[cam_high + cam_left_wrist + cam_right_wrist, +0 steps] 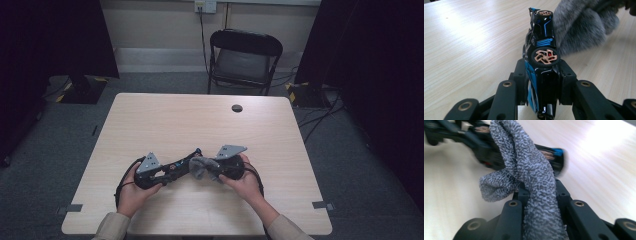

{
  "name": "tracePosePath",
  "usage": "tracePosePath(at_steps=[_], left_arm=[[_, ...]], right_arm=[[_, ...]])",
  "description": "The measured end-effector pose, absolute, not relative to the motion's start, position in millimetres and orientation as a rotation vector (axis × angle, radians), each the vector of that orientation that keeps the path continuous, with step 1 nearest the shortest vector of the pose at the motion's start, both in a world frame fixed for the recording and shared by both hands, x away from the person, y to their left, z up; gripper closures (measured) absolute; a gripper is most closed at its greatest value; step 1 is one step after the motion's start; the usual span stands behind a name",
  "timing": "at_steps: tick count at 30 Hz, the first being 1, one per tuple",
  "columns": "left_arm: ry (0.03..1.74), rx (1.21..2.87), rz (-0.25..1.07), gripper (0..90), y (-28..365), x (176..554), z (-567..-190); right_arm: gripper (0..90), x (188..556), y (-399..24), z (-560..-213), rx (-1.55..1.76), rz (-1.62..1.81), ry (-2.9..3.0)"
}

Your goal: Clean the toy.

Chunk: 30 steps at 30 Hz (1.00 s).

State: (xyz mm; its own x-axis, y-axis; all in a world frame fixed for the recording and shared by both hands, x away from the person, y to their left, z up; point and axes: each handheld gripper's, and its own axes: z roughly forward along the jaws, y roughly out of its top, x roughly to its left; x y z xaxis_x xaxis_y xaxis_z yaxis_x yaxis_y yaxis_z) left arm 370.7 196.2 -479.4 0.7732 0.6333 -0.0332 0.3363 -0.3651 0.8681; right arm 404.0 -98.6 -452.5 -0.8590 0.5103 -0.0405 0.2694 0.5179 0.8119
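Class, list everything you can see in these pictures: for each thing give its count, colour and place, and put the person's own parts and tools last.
Toy car: one, black and blue with copper-coloured wheels, clamped in the left gripper above the table.
Cloth: one, grey and fluffy, clamped in the right gripper, against the car.
Table: one, pale wood, centre of the high view.
Hole: one, dark, round, far right part of the tabletop.
Chair: one, black, folding, beyond the table.
Wall socket: one, white, above the chair, cable hanging from it.
Left gripper: one, black, shut on the car.
Right gripper: one, black, shut on the cloth.
Hands: two, near edge of the table, one per gripper.
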Motion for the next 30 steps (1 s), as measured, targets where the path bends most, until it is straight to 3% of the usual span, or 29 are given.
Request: tracePosePath(at_steps=[7, 16, 22, 30], left_arm=[[0.734, 1.980, 0.388, 66.7, 196.0, 372.7, -479.1], [0.733, 1.972, 0.411, 66.9, 192.2, 372.7, -471.6], [0.721, 1.965, 0.417, 67.2, 191.2, 370.9, -466.2], [0.716, 1.960, 0.430, 67.3, 192.3, 370.0, -465.2]], right_arm=[[73.5, 402.5, -117.1, -442.5, 0.657, 1.284, 2.502], [73.3, 368.5, -70.4, -447.2, 0.398, 1.260, 2.718], [73.2, 380.2, -61.0, -459.3, 0.507, 1.276, 2.707], [73.2, 396.0, -87.3, -456.3, 0.669, 1.267, 2.615]])
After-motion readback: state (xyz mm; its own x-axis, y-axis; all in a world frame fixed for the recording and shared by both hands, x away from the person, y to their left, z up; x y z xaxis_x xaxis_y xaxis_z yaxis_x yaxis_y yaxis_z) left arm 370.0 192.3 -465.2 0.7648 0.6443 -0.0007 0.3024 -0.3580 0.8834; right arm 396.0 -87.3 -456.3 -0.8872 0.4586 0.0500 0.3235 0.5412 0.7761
